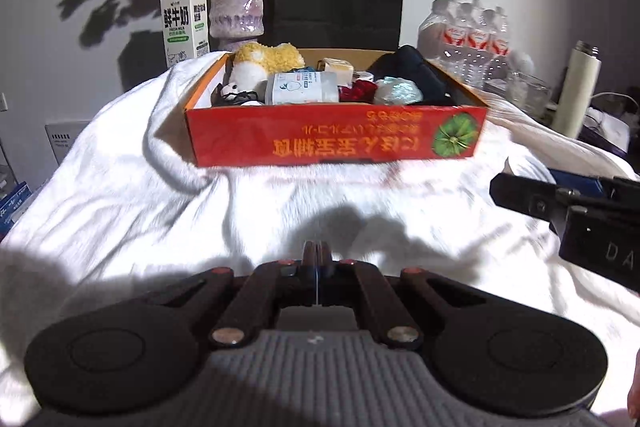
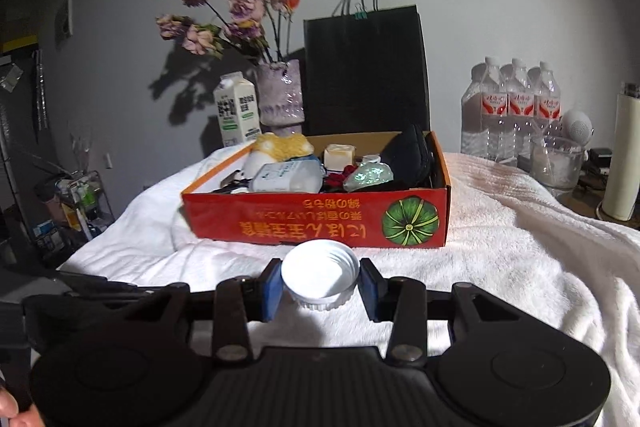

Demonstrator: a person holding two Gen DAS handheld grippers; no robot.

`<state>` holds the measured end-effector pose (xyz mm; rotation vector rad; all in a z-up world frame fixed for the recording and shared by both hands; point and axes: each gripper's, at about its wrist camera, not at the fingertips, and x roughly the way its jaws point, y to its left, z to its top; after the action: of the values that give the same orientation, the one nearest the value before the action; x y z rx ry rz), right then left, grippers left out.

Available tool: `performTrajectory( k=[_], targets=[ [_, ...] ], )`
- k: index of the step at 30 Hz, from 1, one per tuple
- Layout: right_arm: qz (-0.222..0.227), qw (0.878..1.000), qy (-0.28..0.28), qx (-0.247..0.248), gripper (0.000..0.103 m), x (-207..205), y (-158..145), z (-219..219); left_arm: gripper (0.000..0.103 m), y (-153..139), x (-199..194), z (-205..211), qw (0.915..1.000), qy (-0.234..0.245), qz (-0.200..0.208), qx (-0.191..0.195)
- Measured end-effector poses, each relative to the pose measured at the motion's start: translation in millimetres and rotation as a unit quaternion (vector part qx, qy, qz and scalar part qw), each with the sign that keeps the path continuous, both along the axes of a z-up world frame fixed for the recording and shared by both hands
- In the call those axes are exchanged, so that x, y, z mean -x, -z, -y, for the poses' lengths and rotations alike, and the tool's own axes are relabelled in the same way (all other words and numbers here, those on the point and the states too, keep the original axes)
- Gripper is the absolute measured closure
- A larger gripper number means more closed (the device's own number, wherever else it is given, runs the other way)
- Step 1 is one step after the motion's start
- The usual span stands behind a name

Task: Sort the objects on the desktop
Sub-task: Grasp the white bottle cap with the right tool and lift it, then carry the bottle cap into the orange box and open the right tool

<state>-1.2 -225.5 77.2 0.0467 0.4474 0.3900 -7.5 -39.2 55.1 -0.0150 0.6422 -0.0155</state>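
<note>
Right gripper (image 2: 320,285), lower centre of the right wrist view: blue-padded fingers (image 2: 272,287) clamped on a white ribbed cap (image 2: 320,277), one pad on each side, its open side facing the camera. The cap is held above the white towel (image 2: 520,267), just in front of the red box (image 2: 316,221).

Left gripper (image 1: 317,257), lower centre of the left wrist view: fingers pressed together, nothing between them, over the towel. The right gripper's black body juts in at the right edge of that view.

Red box sits mid-frame on the towel-covered bench, print upside down, a green pumpkin picture at its right end. Inside, left to right: a yellow and white plush toy (image 2: 280,147), a white packet (image 2: 288,177), a cream cube (image 2: 339,155), something red, a shiny crumpled wrapper (image 2: 370,175), a black pouch (image 2: 408,155).

Behind the box: milk carton (image 2: 236,111), purple vase (image 2: 280,95) of dried flowers, black paper bag (image 2: 366,71). Upper right: a pack of water bottles (image 2: 512,107), a cream flask (image 2: 624,155) at the far edge.
</note>
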Motion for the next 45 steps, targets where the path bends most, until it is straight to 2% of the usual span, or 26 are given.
performTrajectory(
  k=[4, 7, 9, 10, 12, 15, 18, 21, 27, 35, 39, 45],
  targets=[
    [0.019, 1.000, 0.002, -0.007, 0.064, 39, -1, 12, 0.101, 9, 40, 2, 0.9994, -0.034, 0.004, -0.001],
    [0.037, 0.999, 0.013, 0.015, 0.064, 67, 8, 16, 0.101, 13, 69, 5, 0.9983, -0.049, 0.028, -0.014],
    [0.036, 0.999, 0.019, 0.019, 0.064, 81, 13, 19, 0.101, 10, 85, 6, 0.9964, -0.058, 0.057, -0.023],
    [0.034, 0.999, 0.021, 0.018, 0.064, 87, 16, 22, 0.101, 9, 93, 6, 0.9955, -0.058, 0.071, -0.023],
    [0.034, 0.999, 0.022, 0.018, 0.064, 98, 18, 24, 0.101, 3, 105, 3, 0.9949, -0.042, 0.092, 0.001],
    [0.049, 0.998, 0.014, 0.025, 0.064, 116, 18, 23, 0.101, -3, 118, 5, 0.9935, -0.029, 0.109, 0.012],
    [0.068, 0.997, 0.006, 0.030, 0.064, 131, 18, 23, 0.101, -1, 122, 10, 0.9939, -0.020, 0.108, 0.005],
    [0.069, 0.997, 0.011, 0.030, 0.064, 140, 20, 23, 0.101, 4, 126, 12, 0.9942, -0.018, 0.106, 0.004],
    [0.065, 0.997, 0.020, 0.031, 0.064, 141, 24, 24, 0.101, 10, 127, 10, 0.9933, -0.035, 0.110, 0.004],
    [0.045, 0.999, 0.017, 0.018, 0.064, 127, 30, 20, 0.101, 15, 108, -2, 0.9946, -0.047, 0.092, 0.011],
    [0.045, 0.999, 0.009, 0.021, 0.064, 113, 23, 15, 0.101, 3, 87, -7, 0.9943, -0.048, 0.094, 0.012],
    [0.069, 0.997, -0.007, 0.035, 0.064, 78, -4, 4, 0.101, -30, 42, -27, 0.9946, -0.041, 0.091, 0.028]
  ],
)
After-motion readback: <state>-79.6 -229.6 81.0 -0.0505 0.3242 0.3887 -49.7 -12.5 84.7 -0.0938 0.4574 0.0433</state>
